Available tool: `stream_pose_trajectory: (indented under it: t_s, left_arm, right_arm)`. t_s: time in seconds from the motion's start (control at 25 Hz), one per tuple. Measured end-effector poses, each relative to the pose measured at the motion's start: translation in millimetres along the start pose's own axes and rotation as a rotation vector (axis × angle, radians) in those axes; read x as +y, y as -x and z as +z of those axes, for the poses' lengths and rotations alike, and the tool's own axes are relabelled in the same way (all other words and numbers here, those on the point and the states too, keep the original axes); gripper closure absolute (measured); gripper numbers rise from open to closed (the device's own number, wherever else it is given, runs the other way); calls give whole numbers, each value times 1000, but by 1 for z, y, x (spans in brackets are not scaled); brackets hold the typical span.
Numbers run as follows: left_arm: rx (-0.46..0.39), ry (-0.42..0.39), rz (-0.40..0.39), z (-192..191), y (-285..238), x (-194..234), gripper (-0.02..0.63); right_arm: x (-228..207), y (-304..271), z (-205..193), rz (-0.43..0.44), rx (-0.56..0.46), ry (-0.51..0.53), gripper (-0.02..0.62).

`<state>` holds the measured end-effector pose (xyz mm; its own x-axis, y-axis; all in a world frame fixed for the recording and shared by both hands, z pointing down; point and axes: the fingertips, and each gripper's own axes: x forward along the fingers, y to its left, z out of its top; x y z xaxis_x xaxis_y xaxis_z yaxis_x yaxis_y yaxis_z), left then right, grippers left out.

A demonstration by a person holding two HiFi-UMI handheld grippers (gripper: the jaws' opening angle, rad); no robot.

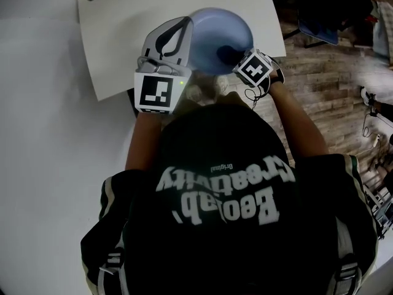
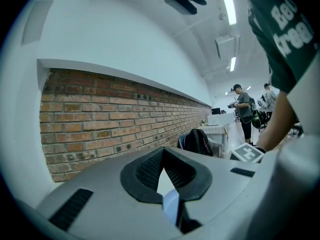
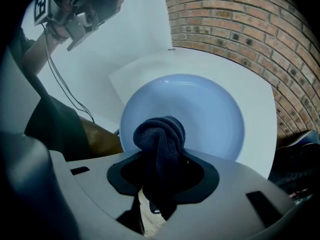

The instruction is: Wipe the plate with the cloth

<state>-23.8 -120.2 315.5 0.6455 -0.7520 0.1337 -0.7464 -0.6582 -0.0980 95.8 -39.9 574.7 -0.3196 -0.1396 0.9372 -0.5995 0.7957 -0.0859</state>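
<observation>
The head view looks steeply down from above the person's head (image 1: 221, 134), past the shoulders to the left gripper (image 1: 184, 26), the right gripper (image 1: 236, 60) and the white table (image 1: 129, 35) beyond. The left gripper view sits low behind its jaws and faces roughly level and outward, toward a brick wall (image 2: 100, 119), ceiling lights and far-off people. Only a close sliver of the plate (image 2: 171, 204) shows, pinched between the jaws. The right gripper view tilts down onto the plate from very near, with the clamped cloth (image 3: 160, 139) right at the lens. It shares plate and table with the head view, and the brick wall with the left gripper view. Each gripper view catches the other gripper at its edge.
</observation>
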Motion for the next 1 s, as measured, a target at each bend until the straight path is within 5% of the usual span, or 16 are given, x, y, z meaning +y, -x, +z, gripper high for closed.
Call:
stream_pose_trajectory:
  t_s: [0.6, 1.0]
  left_arm:
    - [20, 13, 87, -10, 16, 21, 604]
    - [37, -2, 143, -16, 23, 38, 603]
  right_arm:
    - [46, -29, 57, 118, -15, 159, 463]
    - [16, -46, 91, 78, -23, 159, 463]
